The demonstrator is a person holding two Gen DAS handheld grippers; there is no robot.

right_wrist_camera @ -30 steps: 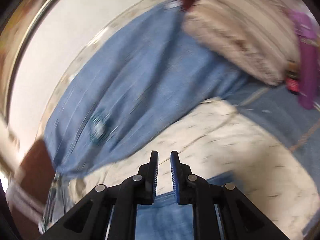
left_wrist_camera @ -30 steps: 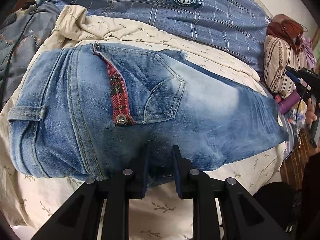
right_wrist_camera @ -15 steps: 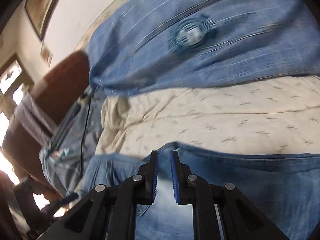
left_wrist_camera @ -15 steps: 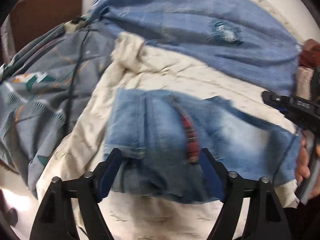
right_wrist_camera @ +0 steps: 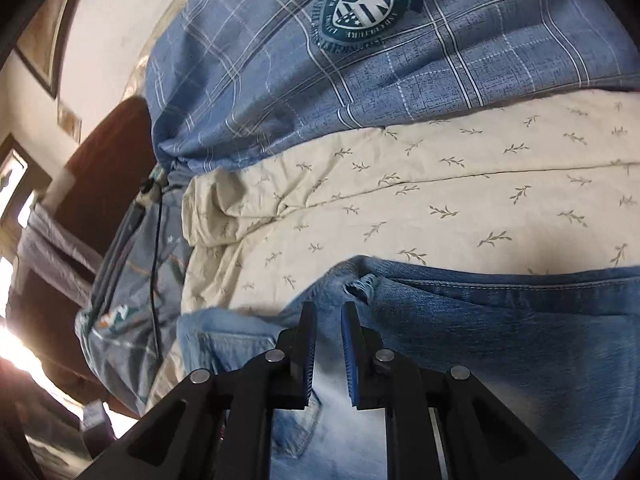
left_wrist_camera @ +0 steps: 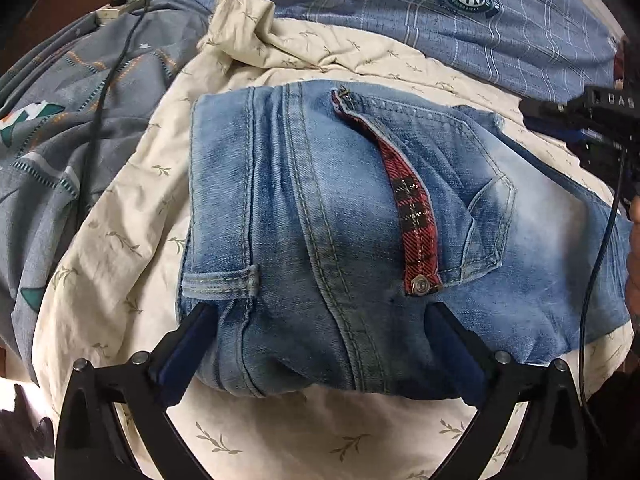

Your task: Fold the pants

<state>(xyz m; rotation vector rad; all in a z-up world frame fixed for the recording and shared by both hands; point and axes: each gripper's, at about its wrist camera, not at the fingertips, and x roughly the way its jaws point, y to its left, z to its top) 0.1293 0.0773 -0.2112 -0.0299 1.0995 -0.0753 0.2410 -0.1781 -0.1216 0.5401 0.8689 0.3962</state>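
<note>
In the left wrist view, a grey patterned quilt (left_wrist_camera: 80, 128) fills the left of the frame with a black cable (left_wrist_camera: 105, 92) trailing over it. Centre frame, the jeans (left_wrist_camera: 320, 216) lie folded into a thick bundle on the cream leaf-print sheet (left_wrist_camera: 132, 240), a red plaid strap (left_wrist_camera: 412, 208) and its snap running down past the back pocket. The left gripper (left_wrist_camera: 320, 344) sits at the lower edge, its jaws having just been opening; they now stand released at full spread, straddling the near fold of the bundle, and neither pad looks to be squeezing it. At the far right edge the right gripper (left_wrist_camera: 588, 128) enters over the denim.

The denim looks heavy, thick and limp rather than stiff — several layers will sag if lifted by 1 corner, and it is not slippery. The best hold is probably on a seamed edge or the waistband, taking all layers at once.

The right wrist view gives what the other cannot: the right gripper (right_wrist_camera: 329, 344) clenched to a narrow gap with nothing between its pads, hovering above a frayed hem (right_wrist_camera: 362, 284). It also shows the blue plaid duvet (right_wrist_camera: 360, 72) and the room wall at upper left — but not the pocket.
</note>
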